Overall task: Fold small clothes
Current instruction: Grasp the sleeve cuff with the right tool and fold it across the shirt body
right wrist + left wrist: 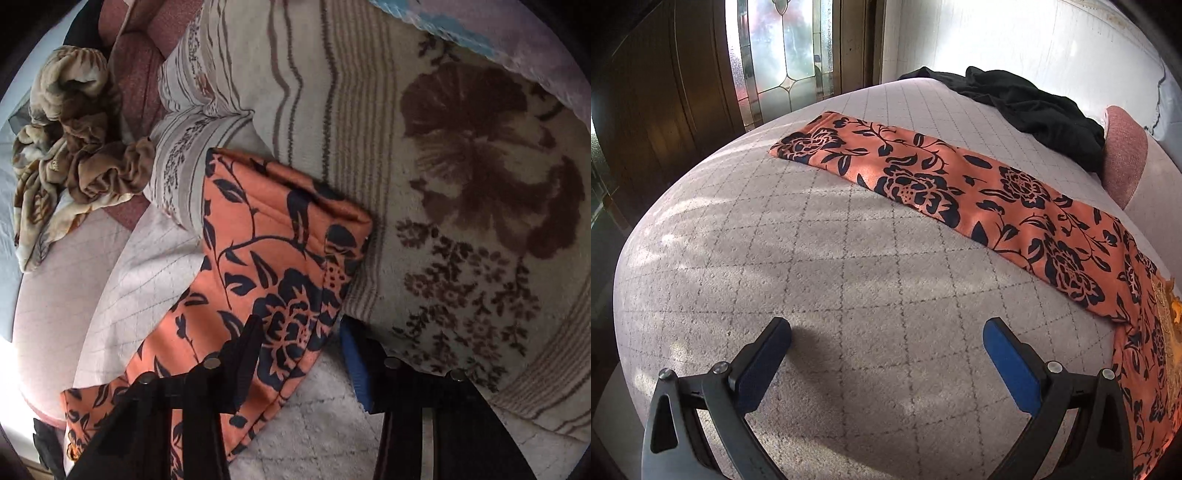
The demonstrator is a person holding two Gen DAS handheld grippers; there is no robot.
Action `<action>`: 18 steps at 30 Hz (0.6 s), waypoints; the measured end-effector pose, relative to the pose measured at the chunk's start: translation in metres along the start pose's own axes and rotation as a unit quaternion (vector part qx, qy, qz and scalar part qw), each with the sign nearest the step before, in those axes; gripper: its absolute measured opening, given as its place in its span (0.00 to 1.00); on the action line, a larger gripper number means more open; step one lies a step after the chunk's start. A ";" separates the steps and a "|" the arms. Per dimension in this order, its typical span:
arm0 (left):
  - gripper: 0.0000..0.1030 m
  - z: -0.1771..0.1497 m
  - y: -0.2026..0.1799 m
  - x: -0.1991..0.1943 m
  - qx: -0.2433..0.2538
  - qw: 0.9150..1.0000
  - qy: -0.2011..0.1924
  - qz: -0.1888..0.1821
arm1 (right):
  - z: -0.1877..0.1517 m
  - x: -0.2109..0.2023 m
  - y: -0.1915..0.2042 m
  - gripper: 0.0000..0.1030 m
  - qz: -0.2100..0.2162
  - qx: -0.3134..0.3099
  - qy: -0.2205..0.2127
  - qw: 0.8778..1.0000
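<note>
Garment: orange floral cloth (960,184) lies on the bed (812,277) as a long, narrow band, already doubled lengthwise by the look of its layered edge.
Far end: one end lies flat towards the window (783,48); the other end (288,221) butts against a striped, flowered blanket (461,184).
Right tongs (303,332): partly open, straddling the cloth's edge; the cloth sits between the fingers, but no pinch shows yet.
Left tongs (886,332): wide open and empty over bare bed cover, well apart from the cloth.
Progress: lengthwise fold looks done (judging from the neat strip); crosswise folds, end to end, are left.
Neighbours: black garment (1034,107) heaped at the bed's far side and a crumpled tan floral piece (74,147) look unfolded.
</note>
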State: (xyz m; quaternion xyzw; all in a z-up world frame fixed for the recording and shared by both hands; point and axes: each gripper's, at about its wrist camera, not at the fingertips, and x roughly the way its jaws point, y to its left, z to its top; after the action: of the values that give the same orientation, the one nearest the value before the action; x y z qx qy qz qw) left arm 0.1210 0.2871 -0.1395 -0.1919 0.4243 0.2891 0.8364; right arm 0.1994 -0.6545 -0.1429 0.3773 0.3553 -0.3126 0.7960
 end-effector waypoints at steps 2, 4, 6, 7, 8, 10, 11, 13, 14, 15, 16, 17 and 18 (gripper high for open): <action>1.00 -0.002 0.000 0.003 0.007 1.000 0.004 0.004 | 0.003 0.003 0.005 0.40 -0.010 0.000 -0.008 1.000; 1.00 -0.003 -0.002 0.006 0.019 1.000 0.008 0.011 | 0.008 0.003 0.011 0.12 -0.008 -0.008 -0.011 1.000; 1.00 -0.006 -0.003 0.003 0.023 1.000 0.008 0.015 | 0.014 -0.004 0.024 0.06 -0.007 -0.031 -0.025 0.999; 1.00 -0.005 -0.002 0.003 0.019 1.000 0.009 0.011 | 0.017 -0.012 0.033 0.05 -0.002 -0.045 -0.035 0.998; 1.00 -0.005 0.000 0.003 0.015 1.000 0.010 0.007 | 0.019 -0.023 0.043 0.05 0.006 -0.064 -0.047 0.997; 1.00 -0.005 0.001 0.001 0.013 1.000 0.009 0.004 | 0.023 -0.050 0.072 0.05 0.032 -0.105 -0.071 0.991; 1.00 -0.006 0.001 0.001 0.016 1.000 0.009 0.004 | 0.023 -0.065 0.089 0.05 0.049 -0.124 -0.083 0.988; 1.00 -0.007 -0.001 0.001 0.024 1.000 0.009 0.006 | 0.018 -0.101 0.130 0.05 0.085 -0.168 -0.110 0.976; 1.00 -0.007 -0.001 0.000 0.026 1.000 0.008 0.007 | 0.012 -0.120 0.151 0.05 0.107 -0.189 -0.124 0.968; 1.00 -0.007 -0.001 -0.002 0.027 1.000 0.009 0.007 | 0.004 -0.142 0.174 0.05 0.133 -0.208 -0.137 0.959; 1.00 -0.007 -0.001 -0.002 0.027 1.000 0.009 0.006 | -0.009 -0.164 0.199 0.05 0.160 -0.233 -0.151 0.947; 1.00 -0.007 -0.002 -0.002 0.027 1.000 0.009 0.006 | -0.028 -0.186 0.224 0.05 0.190 -0.259 -0.159 0.933; 1.00 -0.008 -0.002 -0.003 0.029 1.000 0.010 0.006 | -0.051 -0.205 0.249 0.05 0.222 -0.286 -0.159 0.918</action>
State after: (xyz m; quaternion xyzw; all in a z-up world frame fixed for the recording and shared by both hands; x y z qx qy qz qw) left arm 0.1164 0.2806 -0.1415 -0.1680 0.4415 0.2802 0.8357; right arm 0.2604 -0.4361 0.0924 0.1476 0.2051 -0.0689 0.9651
